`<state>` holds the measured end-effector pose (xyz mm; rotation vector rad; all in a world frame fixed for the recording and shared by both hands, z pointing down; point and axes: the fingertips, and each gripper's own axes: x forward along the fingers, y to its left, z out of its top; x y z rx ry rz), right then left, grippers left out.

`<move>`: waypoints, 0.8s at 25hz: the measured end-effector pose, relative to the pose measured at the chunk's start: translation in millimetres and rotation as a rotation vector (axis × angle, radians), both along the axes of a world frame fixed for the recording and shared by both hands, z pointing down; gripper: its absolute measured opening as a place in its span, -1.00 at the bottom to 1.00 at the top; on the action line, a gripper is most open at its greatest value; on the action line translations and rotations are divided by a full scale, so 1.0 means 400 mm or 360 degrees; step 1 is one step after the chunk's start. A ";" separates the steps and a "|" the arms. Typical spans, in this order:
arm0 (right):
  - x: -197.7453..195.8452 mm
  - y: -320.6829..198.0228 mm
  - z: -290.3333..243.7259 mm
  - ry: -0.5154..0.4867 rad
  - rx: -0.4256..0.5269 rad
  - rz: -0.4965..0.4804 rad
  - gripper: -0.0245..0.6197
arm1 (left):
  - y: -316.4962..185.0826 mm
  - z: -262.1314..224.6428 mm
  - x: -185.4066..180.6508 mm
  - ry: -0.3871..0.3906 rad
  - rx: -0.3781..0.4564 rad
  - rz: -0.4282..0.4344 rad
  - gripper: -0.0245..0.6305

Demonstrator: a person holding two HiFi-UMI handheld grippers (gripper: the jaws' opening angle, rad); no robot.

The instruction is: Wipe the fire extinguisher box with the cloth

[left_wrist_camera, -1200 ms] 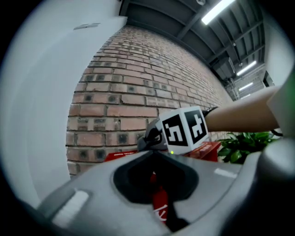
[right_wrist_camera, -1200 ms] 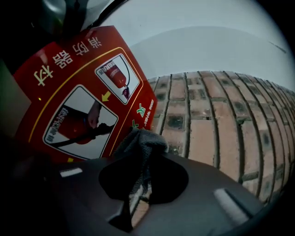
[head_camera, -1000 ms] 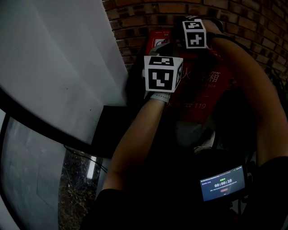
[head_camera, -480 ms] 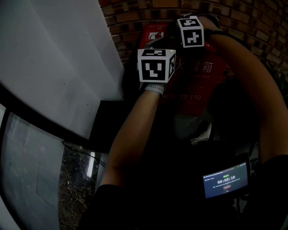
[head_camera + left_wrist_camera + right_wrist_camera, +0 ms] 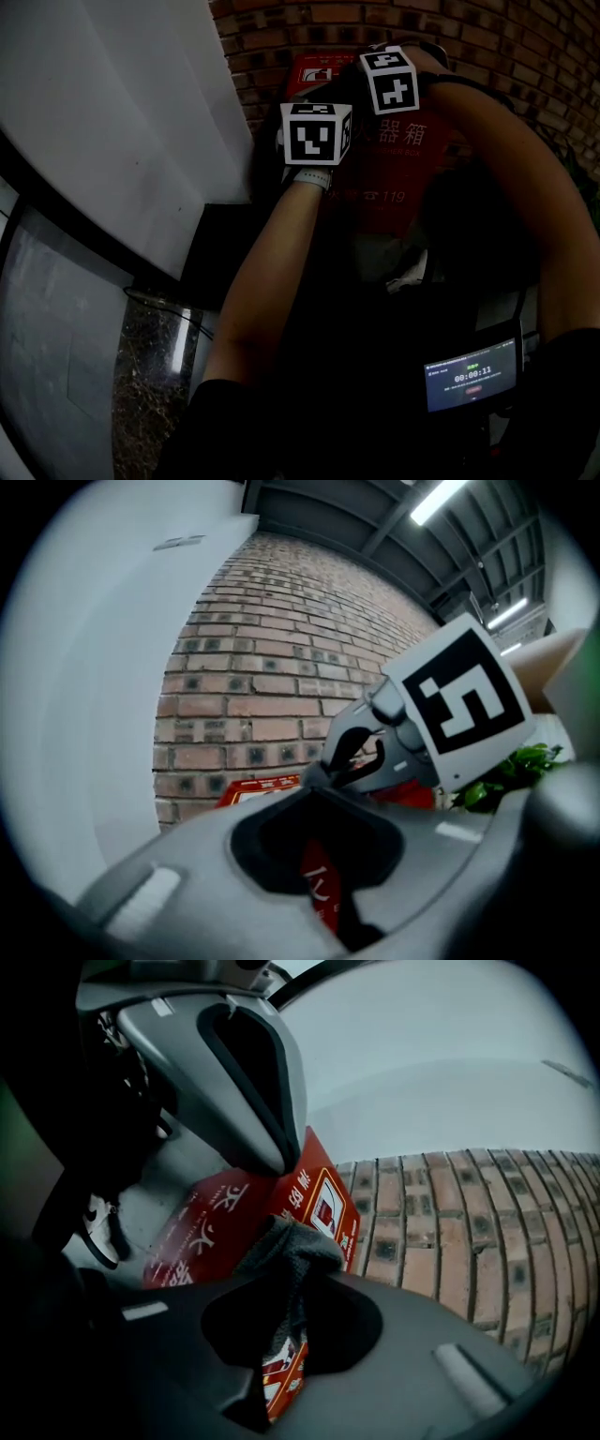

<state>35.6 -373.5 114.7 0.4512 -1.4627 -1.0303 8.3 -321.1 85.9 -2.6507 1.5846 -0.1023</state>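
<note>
The red fire extinguisher box (image 5: 403,178) with white characters stands against a brick wall. My right gripper (image 5: 298,1283) is shut on a grey cloth (image 5: 292,1243), which is bunched against the box's upper corner (image 5: 319,1194). In the head view its marker cube (image 5: 392,80) sits over the box's top edge. My left gripper (image 5: 315,791) hovers just left of it, its cube (image 5: 315,134) over the box's left side. Its jaws are together with nothing between them; a strip of the red box (image 5: 319,874) shows through the hollow behind them.
A white curved wall panel (image 5: 112,122) rises at the left, the brick wall (image 5: 469,37) behind. A dark block (image 5: 220,253) lies on the floor beside the box. A small lit screen (image 5: 469,375) hangs at my waist. Green leaves (image 5: 511,771) show at right.
Both grippers have shifted up and a little left across the box's upper part. The right one still holds the cloth.
</note>
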 end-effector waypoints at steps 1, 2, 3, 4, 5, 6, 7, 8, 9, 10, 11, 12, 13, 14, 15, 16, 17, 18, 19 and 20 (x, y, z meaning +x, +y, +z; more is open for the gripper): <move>0.003 0.006 -0.001 0.0006 -0.0006 0.0003 -0.82 | -0.005 0.002 0.004 -0.0003 -0.0001 0.0002 -0.93; 0.008 0.009 0.000 0.0010 -0.0017 0.0010 -0.82 | -0.011 0.006 0.008 -0.0007 -0.0005 0.0007 -0.93; 0.011 0.014 0.002 0.0013 -0.0032 0.0017 -0.82 | -0.014 0.009 0.012 -0.0010 -0.0009 0.0014 -0.93; 0.012 0.023 0.004 0.0014 -0.0049 0.0022 -0.82 | -0.010 0.011 0.014 -0.0011 -0.0012 0.0020 -0.93; 0.011 0.036 0.006 0.0016 -0.0067 0.0024 -0.82 | 0.001 0.009 0.013 -0.0008 -0.0012 0.0026 -0.93; 0.009 0.054 0.008 0.0021 -0.0081 0.0022 -0.82 | 0.017 0.005 0.013 -0.0004 -0.0011 0.0030 -0.93; 0.008 0.073 0.009 0.0029 -0.0092 0.0016 -0.82 | 0.031 0.001 0.013 -0.0001 -0.0007 0.0033 -0.93; 0.008 0.091 0.010 0.0041 -0.0102 0.0008 -0.82 | 0.040 -0.001 0.015 -0.0003 -0.0002 0.0034 -0.93; 0.009 0.105 0.013 0.0052 -0.0112 0.0000 -0.82 | 0.045 -0.004 0.018 -0.0006 0.0005 0.0035 -0.93; 0.011 0.117 0.015 0.0058 -0.0124 -0.0007 -0.82 | 0.047 -0.006 0.022 -0.0012 0.0013 0.0037 -0.93; 0.014 0.125 0.014 0.0057 -0.0129 -0.0010 -0.82 | 0.048 -0.008 0.026 -0.0016 0.0021 0.0039 -0.93; 0.019 0.127 0.008 0.0047 -0.0121 -0.0009 -0.82 | 0.050 -0.011 0.030 -0.0019 0.0030 0.0040 -0.93; 0.026 0.124 -0.005 0.0033 -0.0097 -0.0003 -0.82 | 0.051 -0.014 0.034 -0.0019 0.0038 0.0041 -0.93; 0.036 0.117 -0.022 0.0016 -0.0065 0.0009 -0.82 | 0.053 -0.017 0.039 -0.0018 0.0045 0.0045 -0.93; 0.049 0.106 -0.040 -0.0001 -0.0033 0.0025 -0.82 | 0.053 -0.017 0.046 -0.0018 0.0052 0.0051 -0.93; 0.065 0.091 -0.057 -0.0014 -0.0007 0.0047 -0.82 | 0.050 -0.015 0.054 -0.0021 0.0057 0.0061 -0.93; 0.081 0.070 -0.070 -0.0021 0.0013 0.0070 -0.82 | 0.042 -0.011 0.063 -0.0028 0.0060 0.0074 -0.93; 0.097 0.045 -0.080 -0.0020 0.0031 0.0094 -0.82 | 0.032 -0.006 0.071 -0.0034 0.0059 0.0088 -0.93; 0.113 0.020 -0.087 -0.0015 0.0047 0.0117 -0.82 | 0.025 -0.003 0.077 -0.0035 0.0055 0.0100 -0.93; 0.127 -0.001 -0.092 -0.0008 0.0063 0.0136 -0.82 | 0.024 -0.003 0.081 -0.0028 0.0050 0.0109 -0.93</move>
